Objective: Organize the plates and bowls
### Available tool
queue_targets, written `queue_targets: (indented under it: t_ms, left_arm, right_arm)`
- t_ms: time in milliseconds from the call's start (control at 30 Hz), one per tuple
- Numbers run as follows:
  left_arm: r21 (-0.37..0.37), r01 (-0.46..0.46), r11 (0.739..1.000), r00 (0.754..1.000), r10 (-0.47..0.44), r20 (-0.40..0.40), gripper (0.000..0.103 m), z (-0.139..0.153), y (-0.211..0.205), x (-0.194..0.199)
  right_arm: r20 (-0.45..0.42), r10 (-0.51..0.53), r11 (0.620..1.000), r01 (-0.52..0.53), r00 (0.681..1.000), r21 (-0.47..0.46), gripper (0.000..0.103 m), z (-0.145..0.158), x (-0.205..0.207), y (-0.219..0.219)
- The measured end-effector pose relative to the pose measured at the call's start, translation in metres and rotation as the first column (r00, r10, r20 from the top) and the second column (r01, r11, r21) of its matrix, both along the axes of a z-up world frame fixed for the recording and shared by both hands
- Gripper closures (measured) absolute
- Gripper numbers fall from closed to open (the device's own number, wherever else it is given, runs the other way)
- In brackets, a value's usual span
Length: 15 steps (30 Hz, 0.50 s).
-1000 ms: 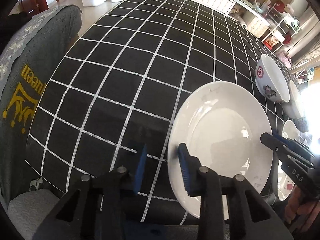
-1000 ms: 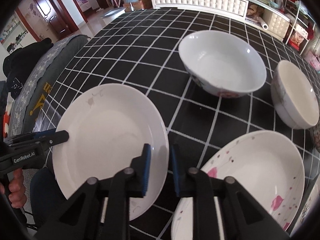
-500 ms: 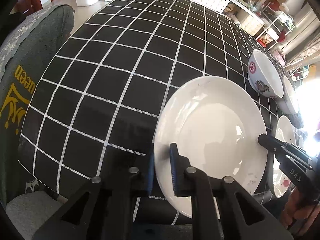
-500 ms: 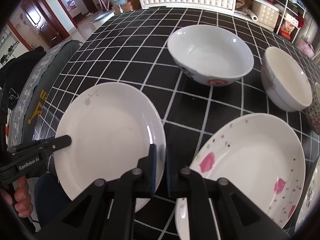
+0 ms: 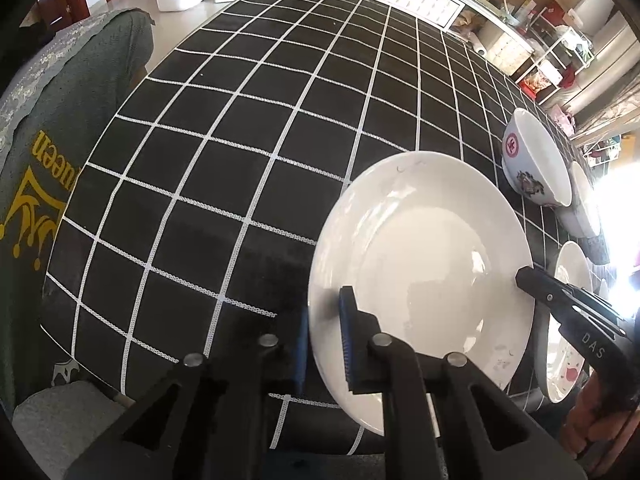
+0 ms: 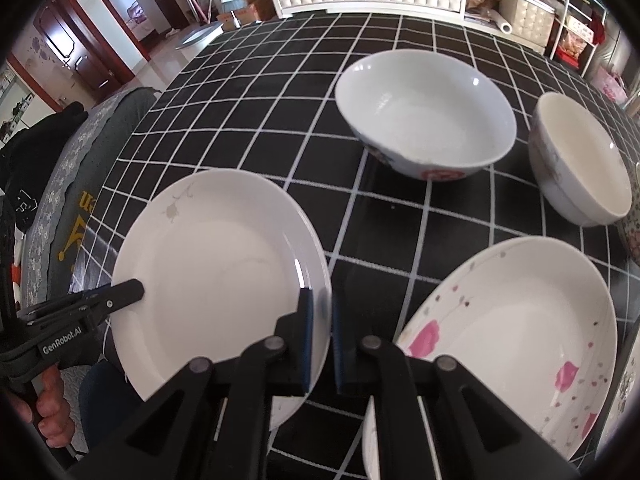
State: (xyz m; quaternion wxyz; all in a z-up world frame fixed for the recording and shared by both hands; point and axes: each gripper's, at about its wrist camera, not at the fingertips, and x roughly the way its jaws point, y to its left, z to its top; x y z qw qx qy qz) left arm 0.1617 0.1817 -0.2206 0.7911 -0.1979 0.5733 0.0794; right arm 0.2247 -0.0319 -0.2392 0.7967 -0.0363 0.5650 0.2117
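White plate (image 5: 424, 256) sat near the front edge of the tabletop (image 5: 248, 128), which wore a black cloth w/ a white grid. Left tongs (image 5: 324, 332) were narrow, clamped on the plate's left rim: one blue pad above the rim, the other below. Right tongs (image 6: 320, 320) were narrow too, pinching the same plate (image 6: 216, 268) at its opposite rim (so both pairs held one plate). In the right wrist view the left tongs' black tip lay on the plate's far left rim, w/ a hand (image 6: 44, 396) gripping the handle below it.

Just right of the plate lay a pink-flowered plate (image 6: 516, 336), apart from it, w/ a strip of cloth between. Behind those stood a big bowl (image 6: 424, 112) w/ a red mark on its side, and a smaller bowl (image 6: 580, 160) close beside it on the right; touching or not, couldn't tell. A grey-green cover (image 5: 60, 132) w/ yellow lettering hung over a chair at the left of the tabletop.
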Motion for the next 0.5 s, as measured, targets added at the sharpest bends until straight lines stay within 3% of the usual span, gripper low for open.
queue_targets:
  t_ms: [133, 333, 500]
  left_arm:
    - [-0.013, -0.021, 1.0, 1.0, 0.021, 0.0, 0.091, 0.001, 0.004, -0.003]
    - [0.027, -0.065, 0.998, 0.997, 0.063, 0.048, 0.091, 0.028, 0.013, -0.019]
    - [0.031, -0.022, 0.999, 0.993, 0.018, 0.114, 0.091, 0.059, -0.007, -0.03]
  right_arm:
    - [-0.011, -0.015, 0.999, 0.015, 1.0, 0.031, 0.091, 0.004, 0.0, -0.006]
    - [0.068, -0.033, 0.998, 0.029, 0.997, 0.049, 0.091, 0.035, -0.013, -0.027]
    - [0.104, -0.074, 0.995, 0.067, 0.992, 0.071, 0.091, 0.054, -0.029, -0.055]
